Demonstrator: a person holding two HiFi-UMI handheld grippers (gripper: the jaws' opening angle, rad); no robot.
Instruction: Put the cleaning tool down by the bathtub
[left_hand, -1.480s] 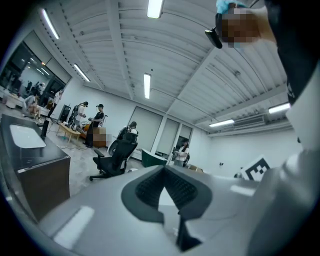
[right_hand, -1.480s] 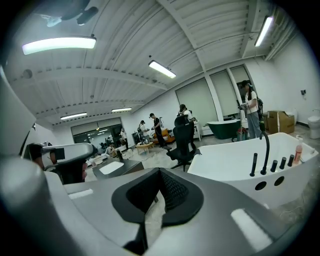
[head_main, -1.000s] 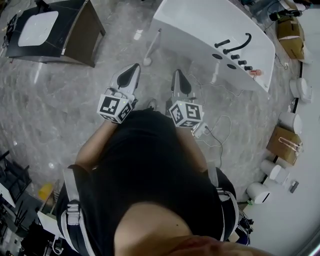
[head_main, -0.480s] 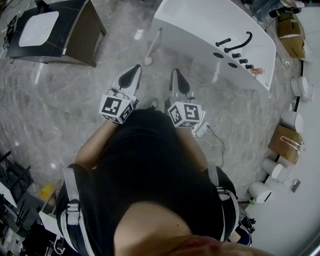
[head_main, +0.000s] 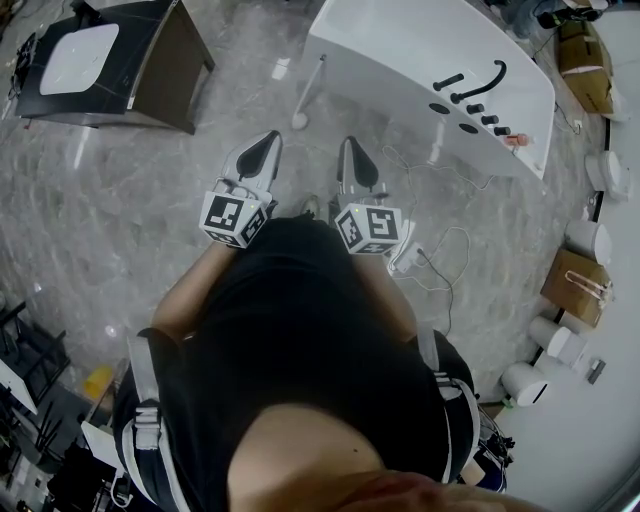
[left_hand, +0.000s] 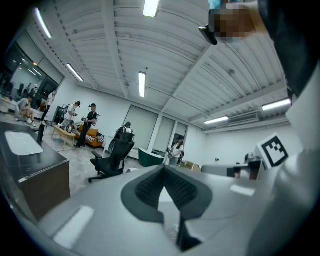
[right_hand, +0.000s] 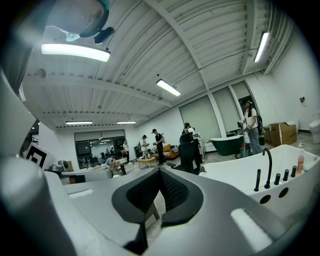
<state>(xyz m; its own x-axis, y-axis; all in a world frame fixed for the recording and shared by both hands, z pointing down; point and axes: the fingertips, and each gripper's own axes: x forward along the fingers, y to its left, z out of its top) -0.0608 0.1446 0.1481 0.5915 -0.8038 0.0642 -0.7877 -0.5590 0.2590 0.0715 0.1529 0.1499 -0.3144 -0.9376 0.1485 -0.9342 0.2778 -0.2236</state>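
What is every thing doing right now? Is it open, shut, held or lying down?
left tool: shut, nothing in it
right tool: shut, nothing in it
bathtub: standing upright
cleaning tool: down beside the bathtub, not held
faucet: no water seen running

Premises: a large open indoor hall fitted out as a bathroom mock-up or test area.

Head view:
- A white freestanding bathtub (head_main: 420, 60) with black tap fittings (head_main: 480, 85) stands at 1 o'clock.
- A dark vanity cabinet (head_main: 160, 70) carrying a white basin (head_main: 75, 55) stands at 11 o'clock.
- White sanitary fixtures (head_main: 525, 383) line the wall at 4 o'clock.
- Cardboard boxes (head_main: 575, 285) sit at 3 o'clock.
- Loose cables (head_main: 440, 250) trail over the grey marble-look floor (head_main: 120, 200).

Gripper views:
- A ribbed metal ceiling (right_hand: 200, 45) carries strip lights (right_hand: 75, 51).
- Also noted are a black office chair (left_hand: 112, 160), an orange sofa (left_hand: 92, 137) and a green tub (right_hand: 231, 144).
- Several people (left_hand: 90, 122) stand in the background.
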